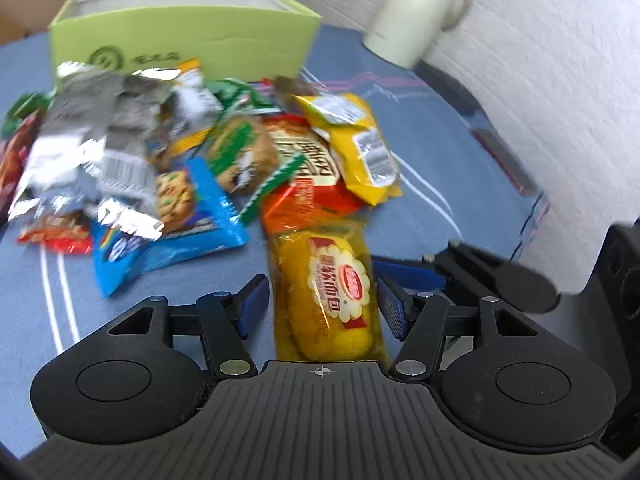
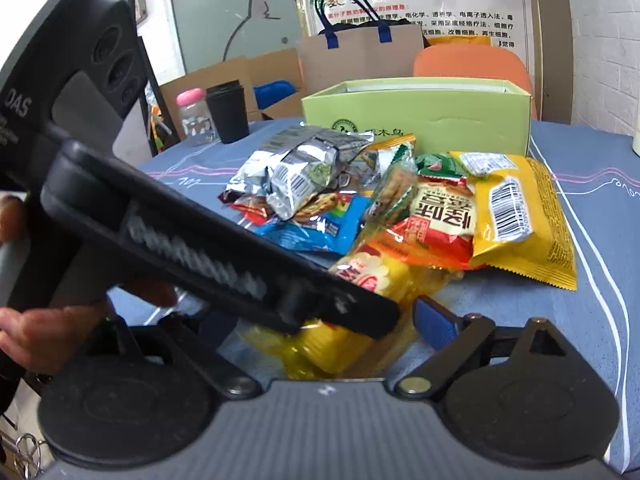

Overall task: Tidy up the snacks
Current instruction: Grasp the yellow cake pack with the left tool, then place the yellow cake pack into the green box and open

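Note:
A pile of snack packets lies on the blue tablecloth [image 1: 440,184] in front of a green box [image 1: 184,36], which also shows in the right wrist view [image 2: 420,116]. A yellow bread packet [image 1: 328,292] lies between the open fingers of my left gripper [image 1: 322,300], which straddles it. In the right wrist view the same packet [image 2: 376,276] lies in front of my right gripper [image 2: 320,324], open; the left gripper's body [image 2: 180,232] crosses over it and hides its left finger. Silver packets [image 1: 88,136], a blue cookie packet [image 1: 188,216] and a yellow bag [image 2: 516,216] lie in the pile.
A white kettle [image 1: 412,16] stands at the back right by the wall. In the right wrist view a black cup [image 2: 228,112] and a pink-capped jar [image 2: 192,116] stand at the table's far left. A paper bag [image 2: 360,56] and an orange chair [image 2: 468,64] are behind the box.

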`<state>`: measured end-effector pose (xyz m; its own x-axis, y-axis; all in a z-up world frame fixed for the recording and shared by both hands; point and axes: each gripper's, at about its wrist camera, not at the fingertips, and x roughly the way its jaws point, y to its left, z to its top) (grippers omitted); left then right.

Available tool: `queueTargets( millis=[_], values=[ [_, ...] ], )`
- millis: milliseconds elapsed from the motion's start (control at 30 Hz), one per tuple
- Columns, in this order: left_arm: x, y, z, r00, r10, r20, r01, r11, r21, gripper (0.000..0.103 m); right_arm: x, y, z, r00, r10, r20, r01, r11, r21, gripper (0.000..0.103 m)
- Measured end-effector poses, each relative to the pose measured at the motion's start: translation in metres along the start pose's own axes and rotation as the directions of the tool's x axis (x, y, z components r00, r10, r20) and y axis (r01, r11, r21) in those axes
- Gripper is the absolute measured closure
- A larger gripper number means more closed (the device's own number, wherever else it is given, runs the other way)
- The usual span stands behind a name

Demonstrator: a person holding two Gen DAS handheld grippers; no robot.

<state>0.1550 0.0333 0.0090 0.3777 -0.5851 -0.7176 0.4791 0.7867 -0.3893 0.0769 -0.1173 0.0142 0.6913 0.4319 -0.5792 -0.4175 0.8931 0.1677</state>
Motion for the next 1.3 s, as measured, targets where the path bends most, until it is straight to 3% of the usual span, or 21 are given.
queueTargets(
  millis=[133, 367, 433, 467, 667, 833, 1000, 1167, 1300],
  values=[
    [-0.006, 0.003, -0.002, 1.000, 0.012, 0.018, -0.012, 1.000, -0.009, 0.057, -0.008, 0.009, -0.007, 0.998, -0.059, -0.004, 0.059, 0.998, -0.012, 0.010],
    [0.002, 0.001, -0.005, 0.999, -0.048, -0.025, 0.048, 0.999, 0.015, 0.058, 0.000, 0.022, -0.014, 0.996, -0.085, -0.008, 0.085, 0.996, -0.033, 0.010],
    [0.006, 0.000, -0.008, 0.999, -0.040, -0.024, 0.040, 0.999, 0.009, 0.076, 0.005, 0.024, -0.014, 0.995, -0.099, 0.007, 0.099, 0.993, -0.058, 0.014],
    [0.005, 0.000, -0.009, 0.999, -0.036, -0.024, 0.037, 0.999, 0.004, 0.080, 0.004, 0.027, -0.012, 0.995, -0.097, 0.002, 0.097, 0.993, -0.073, 0.025],
    [-0.036, -0.004, 0.000, 0.996, -0.036, 0.084, 0.038, 0.999, -0.012, 0.082, -0.016, 0.034, 0.021, 0.996, -0.045, 0.078, 0.053, 0.994, -0.096, 0.028],
    [-0.051, 0.000, 0.049, 0.982, 0.006, 0.189, -0.008, 1.000, 0.007, 0.081, 0.003, 0.021, 0.081, 0.989, -0.021, 0.147, 0.046, 0.984, -0.171, 0.027],
    [-0.046, 0.025, 0.132, 0.959, 0.050, 0.278, -0.049, 0.999, -0.009, 0.080, 0.051, -0.011, 0.165, 0.984, -0.004, 0.176, 0.047, 0.970, -0.238, 0.027],
    [-0.013, 0.063, 0.208, 0.960, 0.107, 0.260, -0.097, 0.994, -0.049, 0.080, 0.105, -0.050, 0.228, 0.994, 0.003, 0.113, 0.027, 0.966, -0.257, 0.027],
    [0.027, 0.094, 0.239, 0.968, 0.139, 0.209, -0.122, 0.988, -0.090, 0.080, 0.150, -0.077, 0.254, 1.000, 0.003, 0.030, 0.004, 0.972, -0.234, 0.028]
  ],
)
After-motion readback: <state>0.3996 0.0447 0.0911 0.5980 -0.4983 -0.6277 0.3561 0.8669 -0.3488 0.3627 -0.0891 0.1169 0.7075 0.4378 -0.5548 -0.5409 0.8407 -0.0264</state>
